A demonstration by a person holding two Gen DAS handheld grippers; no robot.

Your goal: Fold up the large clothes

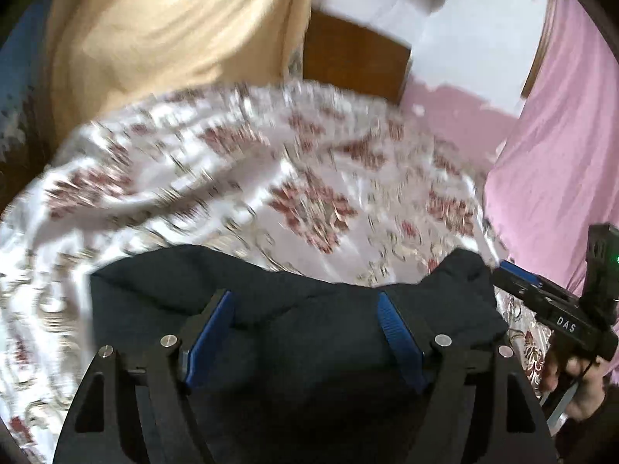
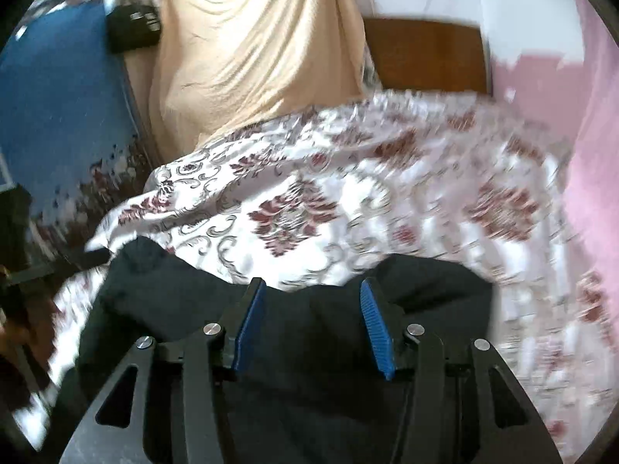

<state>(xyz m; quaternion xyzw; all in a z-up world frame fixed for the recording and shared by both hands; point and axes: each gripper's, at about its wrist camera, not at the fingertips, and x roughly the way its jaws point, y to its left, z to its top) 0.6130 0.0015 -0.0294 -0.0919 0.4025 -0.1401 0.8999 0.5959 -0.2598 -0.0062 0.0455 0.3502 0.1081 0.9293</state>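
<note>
Left wrist view: a dark garment [image 1: 294, 309] lies bunched on a bedspread [image 1: 240, 170] that is white with dark red flowers and grey scrolls. The garment fills the lower middle of the picture, its far edge lumpy and raised at the right corner. The left gripper [image 1: 307, 303] hangs over it with its blue-padded fingers [image 1: 212, 332] set wide apart; dark cloth shows in the gap between them, but the pads do not press on it. At the right edge the right gripper [image 1: 518, 272] comes in from the side, its blue tip just beside the garment's raised corner, with a hand [image 1: 572, 382] wrapped around its handle. From this side I cannot tell how wide it stands.

Right wrist view: the same garment [image 2: 317, 321] sits low in the picture on the bedspread [image 2: 348, 193]. The right gripper [image 2: 311, 297] is over it, blue pads [image 2: 377, 334] parted to a middling width, cloth visible between them but not pinched.

Beyond the bedspread, a tan cloth [image 2: 251, 50] hangs in folds at the top. A brown wooden panel [image 2: 425, 54] stands to its right, and pink fabric [image 1: 561, 135] runs down the right side. A blue wall [image 2: 65, 96] is at the left. Much of the bedspread is smeared by blur.
</note>
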